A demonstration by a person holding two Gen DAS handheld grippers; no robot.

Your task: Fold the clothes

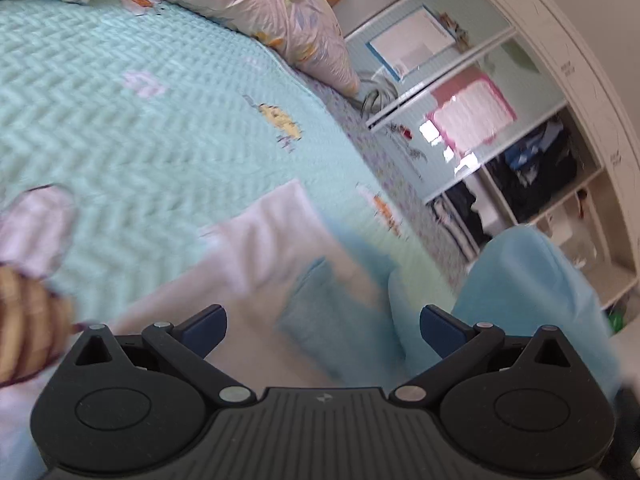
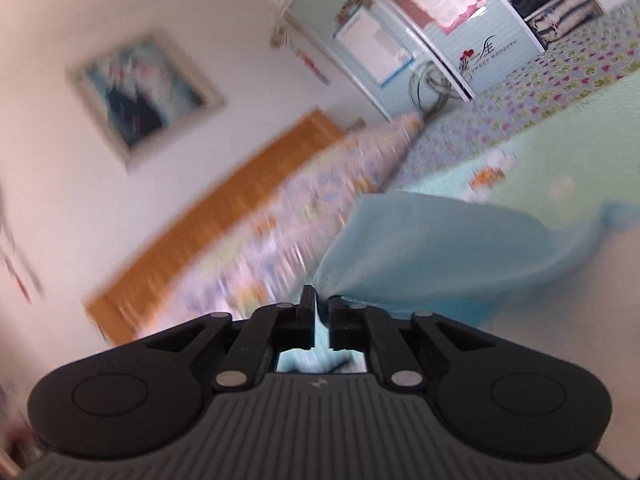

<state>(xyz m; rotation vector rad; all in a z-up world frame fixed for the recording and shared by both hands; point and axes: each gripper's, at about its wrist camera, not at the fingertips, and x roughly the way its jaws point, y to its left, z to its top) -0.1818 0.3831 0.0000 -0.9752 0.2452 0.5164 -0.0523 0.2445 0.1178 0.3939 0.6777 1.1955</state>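
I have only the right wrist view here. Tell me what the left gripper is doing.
Observer: The left gripper is open, nothing between its fingers.
Operator: Say what lies ahead of it.
Observer: A white garment with blue cloth beside it, blurred, lies on the green quilt.
Operator: Report whether my blue piece shows there.
Observer: Yes, the light blue garment hangs raised at the right of that view; in yours the right gripper is shut on it.
Operator: Name anything else near the left side.
Observer: A striped garment sits at the left edge.
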